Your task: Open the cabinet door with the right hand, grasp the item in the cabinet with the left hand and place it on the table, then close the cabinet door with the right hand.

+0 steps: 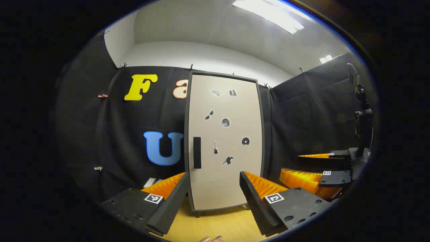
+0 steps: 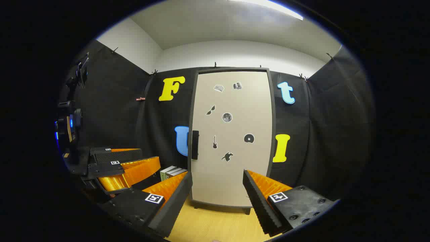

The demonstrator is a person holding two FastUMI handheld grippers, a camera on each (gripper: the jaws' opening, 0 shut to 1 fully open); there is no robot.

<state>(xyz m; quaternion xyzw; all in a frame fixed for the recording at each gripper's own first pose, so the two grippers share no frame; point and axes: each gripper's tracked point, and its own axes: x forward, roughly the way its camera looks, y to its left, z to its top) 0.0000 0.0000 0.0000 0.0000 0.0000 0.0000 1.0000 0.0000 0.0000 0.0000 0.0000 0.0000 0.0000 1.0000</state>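
On the wooden table [image 2: 215, 225], a tall pale cabinet [image 2: 231, 174] stands upright against the black cloth wall, its door [image 1: 224, 188] shut. Small dark stickers [image 1: 225, 122] dot the door's face, and a dark vertical handle [image 2: 195, 145] sits near its left edge at mid height. Whatever item the cabinet holds is hidden behind the closed door.

Both tools are held back from the cabinet, facing it squarely, well apart from the door and touching nothing. In the left gripper view, the left hand-held gripper [image 1: 213, 193] has its fingers spread wide, and the lower part of the door shows in the gap between them; the handle lies above and just left of that gap. In the right gripper view, the right hand-held gripper [image 2: 217, 195] is likewise spread wide with nothing between its fingers, the door's lower part framed between them and the handle up and to the left.

Each tool also appears at the edge of the other's view, beside it at about the same height. Near the cabinet's lower left corner, a few pale, book-like things [image 2: 172, 172] rest on the table.
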